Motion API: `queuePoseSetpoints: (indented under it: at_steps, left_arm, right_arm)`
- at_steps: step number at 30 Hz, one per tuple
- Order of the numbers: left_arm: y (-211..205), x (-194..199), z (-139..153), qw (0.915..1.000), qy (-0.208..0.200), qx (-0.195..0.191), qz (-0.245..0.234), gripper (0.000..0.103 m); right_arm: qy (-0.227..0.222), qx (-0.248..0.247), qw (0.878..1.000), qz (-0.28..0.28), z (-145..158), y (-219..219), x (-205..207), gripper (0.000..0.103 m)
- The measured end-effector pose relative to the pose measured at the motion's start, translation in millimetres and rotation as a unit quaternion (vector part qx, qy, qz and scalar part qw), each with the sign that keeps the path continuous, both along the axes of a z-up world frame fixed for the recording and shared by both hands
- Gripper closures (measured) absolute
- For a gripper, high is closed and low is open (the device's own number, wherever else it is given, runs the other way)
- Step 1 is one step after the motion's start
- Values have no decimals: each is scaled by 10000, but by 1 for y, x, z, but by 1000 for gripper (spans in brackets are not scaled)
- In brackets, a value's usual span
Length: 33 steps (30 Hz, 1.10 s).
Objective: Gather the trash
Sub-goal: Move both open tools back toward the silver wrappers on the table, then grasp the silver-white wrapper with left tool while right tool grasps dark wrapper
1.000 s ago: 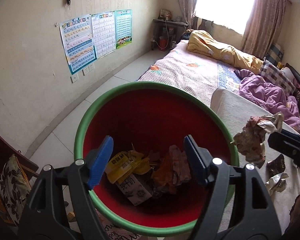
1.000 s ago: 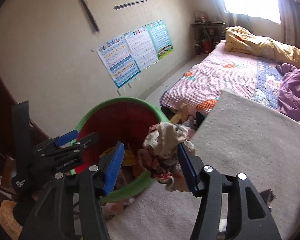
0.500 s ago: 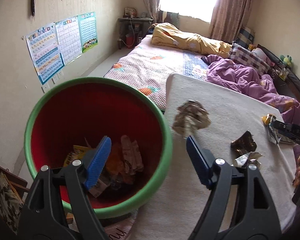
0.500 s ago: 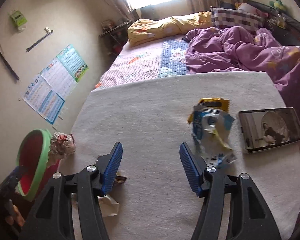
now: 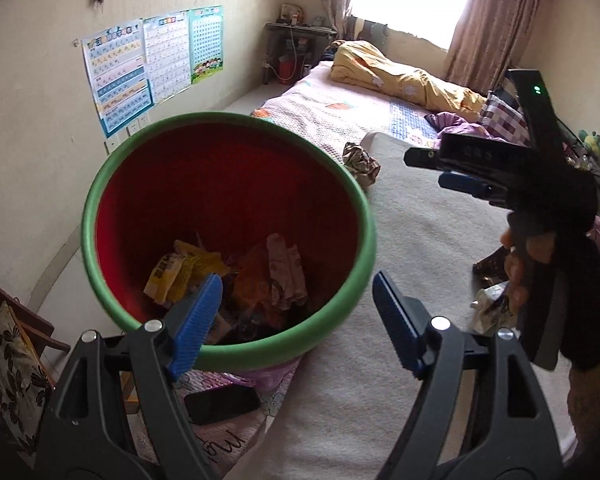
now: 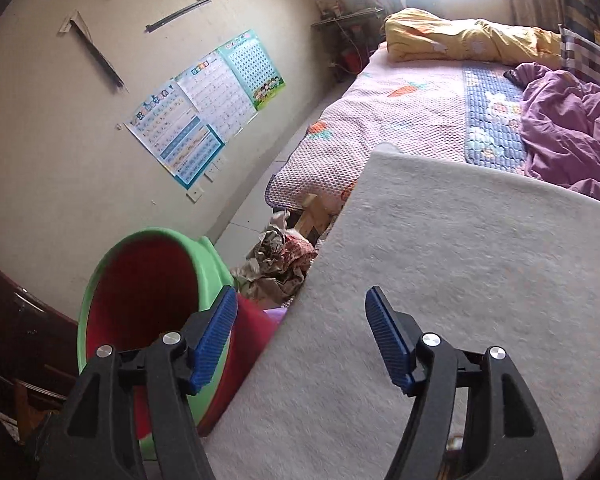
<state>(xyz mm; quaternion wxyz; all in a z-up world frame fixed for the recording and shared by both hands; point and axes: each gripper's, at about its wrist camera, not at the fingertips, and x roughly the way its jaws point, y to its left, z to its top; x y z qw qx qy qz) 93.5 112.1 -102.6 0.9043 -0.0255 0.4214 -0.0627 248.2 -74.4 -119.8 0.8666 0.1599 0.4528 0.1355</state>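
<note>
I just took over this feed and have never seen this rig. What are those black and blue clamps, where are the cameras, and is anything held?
The clamps are hand-held grippers, one per hand, each with a fisheye camera looking along its blue jaws. The left gripper hovers open and empty over the green-rimmed bin, which holds wrappers. The right gripper is open and empty over the white cloth surface. A crumpled wad sits between bin and cloth edge. More scraps lie on the cloth.
</note>
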Motion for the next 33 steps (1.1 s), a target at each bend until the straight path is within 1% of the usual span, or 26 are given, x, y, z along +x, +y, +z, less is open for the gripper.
queuePoseSetpoints:
  at_steps: [1, 2, 3, 4, 6, 8, 10, 13, 15, 16, 18, 20, 22, 24, 25, 26, 27, 28, 30, 33]
  left_arm:
    - [6, -1, 0, 10000, 30, 26, 89, 28]
    - [13, -2, 1, 9998, 18, 31, 188, 28]
    - [17, -4, 3, 9996, -8, 22, 267, 28]
    - [22, -5, 4, 9995, -22, 10, 328, 28]
    - [29, -6, 5, 9993, -36, -1, 366, 27]
    - [29, -4, 2, 9995, -15, -48, 297, 26]
    - [19, 1, -2, 9999, 29, -160, 57, 26]
    - [-16, 12, -5, 9976, 77, -283, -628, 26]
    - [-47, 17, -5, 9912, 44, -416, -1259, 26]
    - [-65, 20, -5, 9856, 62, -499, -1617, 25]
    - [-100, 25, -7, 9716, 119, -597, -2288, 23]
    - [-133, 27, -12, 9567, 140, -508, -2864, 22]
    - [-161, 27, -22, 9415, 256, -316, -3345, 21]
    - [-179, 28, -37, 9320, 455, -135, -3592, 21]
    - [-185, 29, -45, 9282, 605, -98, -3669, 22]
    - [-189, 29, -52, 9251, 747, -90, -3721, 33]
    - [-190, 29, -59, 9231, 880, -76, -3742, 38]
    - [-188, 28, -63, 9230, 931, -125, -3733, 38]
    - [-180, 25, -65, 9255, 974, -258, -3651, 40]
    - [-162, 13, -59, 9342, 910, -363, -3430, 41]
  right_arm:
    - [109, -86, 9999, 58, -2, 5, 10, 38]
    - [116, -52, 9999, 76, 0, 4, 13, 38]
    - [62, 39, 9999, 132, 4, 1, 12, 38]
    - [13, -7, 9998, 189, 6, -2, 6, 38]
    - [-119, -410, 9988, 239, 13, -13, -7, 38]
    - [-142, -654, 9975, 208, 13, -35, -26, 38]
    - [-71, -712, 9974, 24, 9, -64, -47, 38]
    - [82, -739, 9962, -453, 0, -108, -80, 38]
    - [167, -666, 9949, -735, -4, -129, -99, 38]
    - [215, -603, 9940, -887, -7, -141, -111, 38]
    - [266, -533, 9925, -1070, -9, -151, -129, 38]
    - [301, -485, 9906, -1244, -9, -161, -143, 38]
    - [348, -425, 9886, -1402, -11, -168, -154, 38]
    - [370, -348, 9872, -1513, -11, -172, -163, 38]
    - [371, -329, 9868, -1542, -11, -173, -166, 38]
    - [369, -322, 9868, -1546, -9, -172, -168, 38]
    - [365, -316, 9869, -1540, -8, -171, -169, 38]
    - [363, -305, 9871, -1526, -8, -171, -171, 38]
    - [367, -279, 9877, -1492, -7, -167, -171, 38]
    - [377, -253, 9893, -1383, -7, -155, -167, 38]
